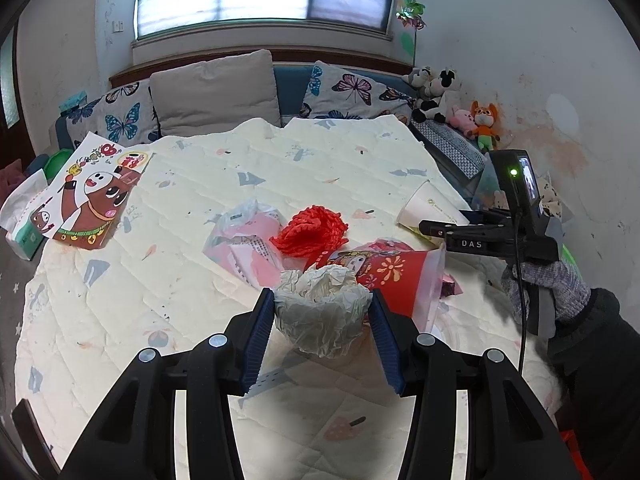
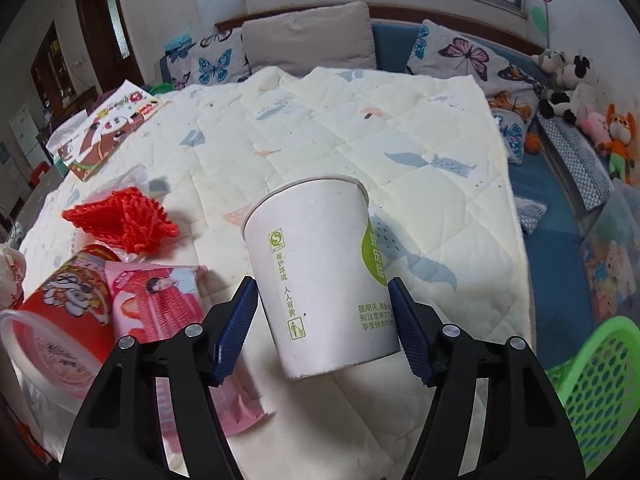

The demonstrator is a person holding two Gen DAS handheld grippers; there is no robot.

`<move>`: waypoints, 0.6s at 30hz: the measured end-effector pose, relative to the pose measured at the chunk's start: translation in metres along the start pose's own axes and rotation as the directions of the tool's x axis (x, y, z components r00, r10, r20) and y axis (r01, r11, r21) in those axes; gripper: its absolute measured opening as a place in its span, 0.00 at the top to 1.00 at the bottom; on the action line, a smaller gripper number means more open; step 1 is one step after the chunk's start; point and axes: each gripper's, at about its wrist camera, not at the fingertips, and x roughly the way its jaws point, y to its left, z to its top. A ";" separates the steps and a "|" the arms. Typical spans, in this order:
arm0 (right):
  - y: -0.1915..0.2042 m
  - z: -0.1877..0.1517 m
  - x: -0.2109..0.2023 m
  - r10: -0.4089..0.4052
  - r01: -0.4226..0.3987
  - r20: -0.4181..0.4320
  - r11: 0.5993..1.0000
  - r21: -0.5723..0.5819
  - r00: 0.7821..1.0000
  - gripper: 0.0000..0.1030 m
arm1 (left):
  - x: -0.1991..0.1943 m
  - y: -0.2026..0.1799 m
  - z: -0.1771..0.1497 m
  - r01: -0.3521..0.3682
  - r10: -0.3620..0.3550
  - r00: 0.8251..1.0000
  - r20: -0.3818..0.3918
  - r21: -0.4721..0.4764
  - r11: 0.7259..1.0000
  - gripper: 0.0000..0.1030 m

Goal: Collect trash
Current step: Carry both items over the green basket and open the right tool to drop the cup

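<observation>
Both grippers are closed on trash.
A crumpled paper wad (image 1: 323, 312) is clamped by the left gripper (image 1: 323, 320); a white paper cup (image 2: 320, 276) is gripped by the right gripper (image 2: 322, 328) above the quilt (image 2: 360, 120).

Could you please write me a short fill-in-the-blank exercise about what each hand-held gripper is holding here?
1. The left hand-held gripper is shut on a crumpled ball of ____.
2. The right hand-held gripper grips a white paper ____.
3. The netting on the quilt is coloured ____.

Missing words: paper; cup; red

Both wrist cams look fwd, close over shared quilt (image 1: 300, 168).
</observation>
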 end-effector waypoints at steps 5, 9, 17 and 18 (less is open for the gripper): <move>-0.007 -0.011 -0.031 -0.015 0.014 0.032 0.999 0.030 0.999 0.35 | -0.007 -0.012 0.003 0.020 -0.020 1.000 0.017 0.016 1.000 0.55; -0.015 -0.029 -0.060 -0.039 0.035 0.053 0.997 0.066 0.998 0.35 | -0.011 -0.031 0.008 0.052 -0.053 0.998 0.028 0.049 0.997 0.55; -0.057 -0.079 -0.114 -0.138 0.126 0.063 0.979 0.163 0.989 0.35 | -0.005 -0.089 0.019 0.127 -0.130 0.991 0.021 0.126 0.984 0.55; -0.065 -0.086 -0.120 -0.152 0.140 0.059 0.974 0.180 0.987 0.35 | -0.003 -0.100 0.020 0.137 -0.140 0.990 0.015 0.139 0.981 0.55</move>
